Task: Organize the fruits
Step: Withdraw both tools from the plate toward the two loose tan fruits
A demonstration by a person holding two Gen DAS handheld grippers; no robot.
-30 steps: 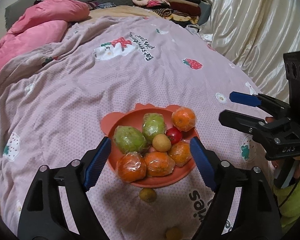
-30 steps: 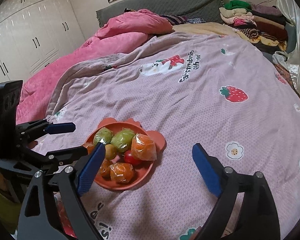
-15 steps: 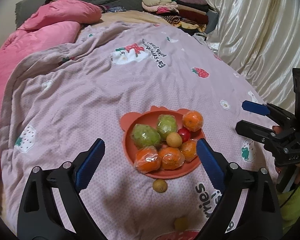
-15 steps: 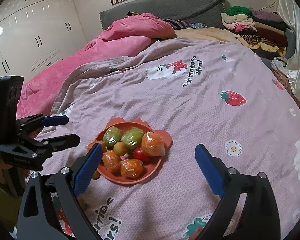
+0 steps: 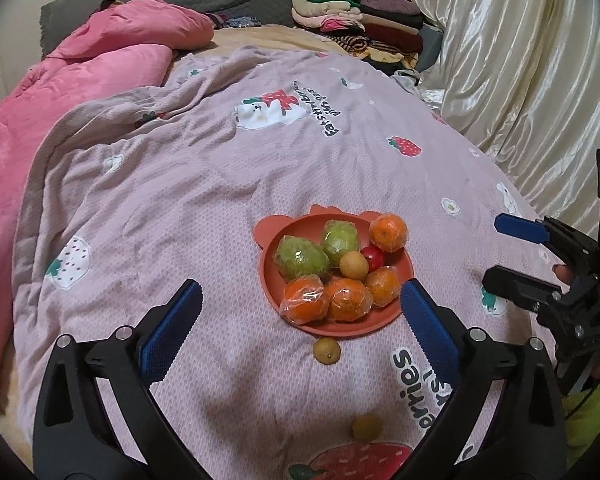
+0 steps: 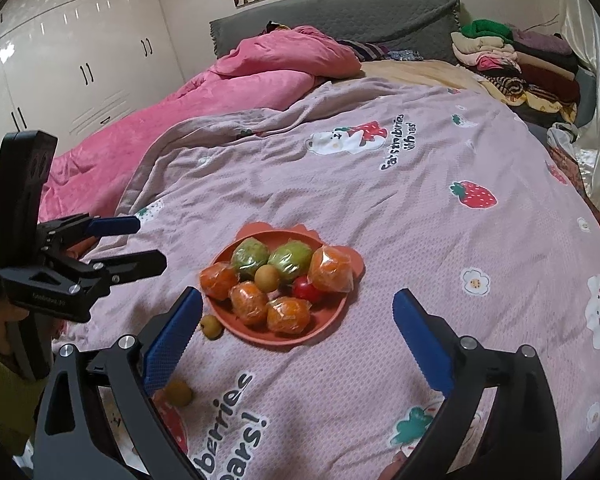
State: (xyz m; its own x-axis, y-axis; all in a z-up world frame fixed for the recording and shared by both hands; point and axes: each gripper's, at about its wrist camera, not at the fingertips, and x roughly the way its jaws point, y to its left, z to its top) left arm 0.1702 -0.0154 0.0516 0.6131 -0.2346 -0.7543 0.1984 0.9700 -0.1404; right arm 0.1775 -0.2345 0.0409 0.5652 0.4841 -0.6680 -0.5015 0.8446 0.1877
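An orange bear-eared plate [image 5: 269, 270] [image 6: 334, 320] rests on the lilac strawberry-print blanket. It holds several plastic-wrapped oranges [image 5: 306, 300], two wrapped green fruits [image 5: 302, 258], a red tomato [image 5: 374, 256] and a small tan fruit [image 5: 354, 265]. Two more small tan fruits lie loose in front of the plate [image 5: 327, 351] [image 5: 366, 427], also in the right wrist view [image 6: 211, 326] [image 6: 178, 394]. My left gripper [image 5: 300, 294] [image 6: 150, 242] hovers short of the plate, its jaws opening with nothing between them. My right gripper [image 6: 296, 300] [image 5: 496, 250] is likewise opening and empty.
A pink duvet [image 6: 260, 76] is bunched at the far left by the grey headboard [image 6: 340, 12]. Folded clothes [image 5: 360, 20] are stacked at the far right, beside a cream satin curtain [image 5: 520, 60]. White wardrobes [image 6: 80, 60] stand to the left.
Both grippers have drawn back and slightly up from the plate, so it looks smaller. The left jaws have spread wider, the right ones a little. A second loose fruit has come fully into view.
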